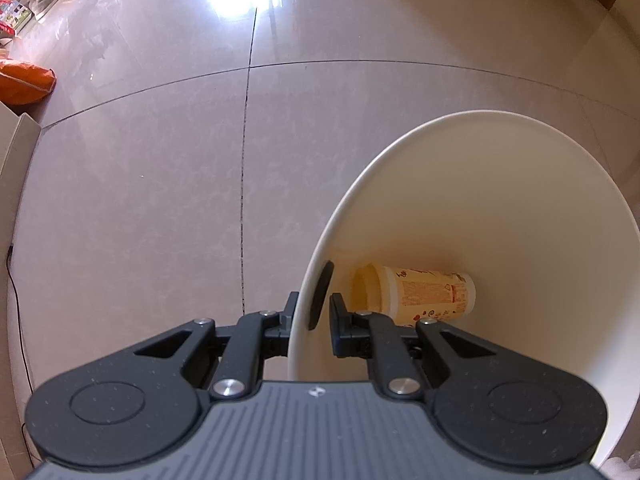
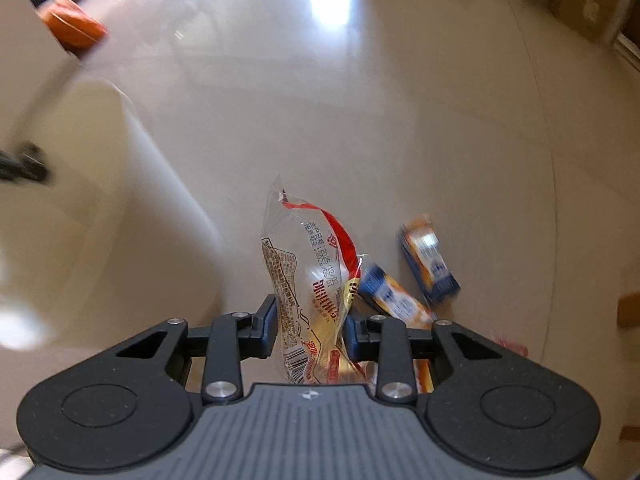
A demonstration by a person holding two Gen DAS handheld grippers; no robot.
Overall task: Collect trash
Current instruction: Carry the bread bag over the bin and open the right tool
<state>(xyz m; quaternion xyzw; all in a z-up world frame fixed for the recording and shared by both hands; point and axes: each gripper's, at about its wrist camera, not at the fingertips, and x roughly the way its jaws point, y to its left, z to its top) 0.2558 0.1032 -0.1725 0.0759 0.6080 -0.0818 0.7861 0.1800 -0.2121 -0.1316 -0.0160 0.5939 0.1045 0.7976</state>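
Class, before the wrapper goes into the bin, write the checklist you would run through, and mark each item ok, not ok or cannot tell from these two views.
1. Left claw clamps the white bin wall: ok, one finger outside, one inside.
2. Bin mouth open: ok.
3. Room inside: ok, only a yellow cup shows.
4. Right claw holds the clear wrapper: ok, it stands pinched between the fingers.
5. Wrapper over the bin mouth: not ok, the bin sits off to the left, blurred.
6. Floor cleared: not ok, two blue-orange packets remain.
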